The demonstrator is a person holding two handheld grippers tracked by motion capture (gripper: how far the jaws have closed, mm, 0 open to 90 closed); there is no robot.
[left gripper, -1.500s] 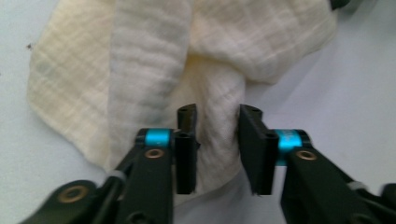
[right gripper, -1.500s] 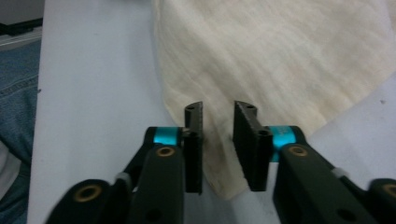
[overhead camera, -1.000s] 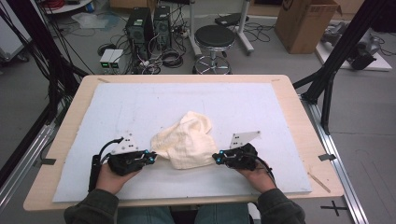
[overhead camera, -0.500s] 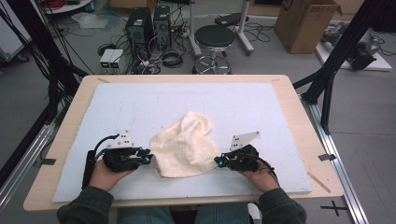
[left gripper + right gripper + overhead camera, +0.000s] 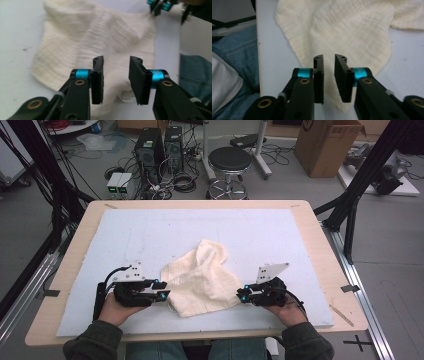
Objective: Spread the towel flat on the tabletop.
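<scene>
A cream ribbed cloth (image 5: 202, 280) lies rumpled on the pale mat (image 5: 150, 235), near the table's front edge. My left gripper (image 5: 165, 290) sits at its left edge and my right gripper (image 5: 241, 295) at its right edge, both pointing inward. In the left gripper view the jaws (image 5: 116, 80) have just been opening and stand apart over the cloth (image 5: 100, 37), with the pads not pressing it. In the right gripper view the jaws (image 5: 329, 77) have just been opening to a narrow gap, and the cloth's corner (image 5: 347, 30) lies under them, free of the pads.
The mat covers a wooden table (image 5: 320, 245) with bare mat behind and beside the cloth. The person's jeans (image 5: 234, 55) show past the near edge. Beyond the far edge stand a black stool (image 5: 229, 160), computer cases (image 5: 160, 147) and a cardboard box (image 5: 327, 145).
Both grippers' jaws have opened and let go of the cloth. The cloth has sunk and spread flatter on the mat. The hands have hardly moved.
</scene>
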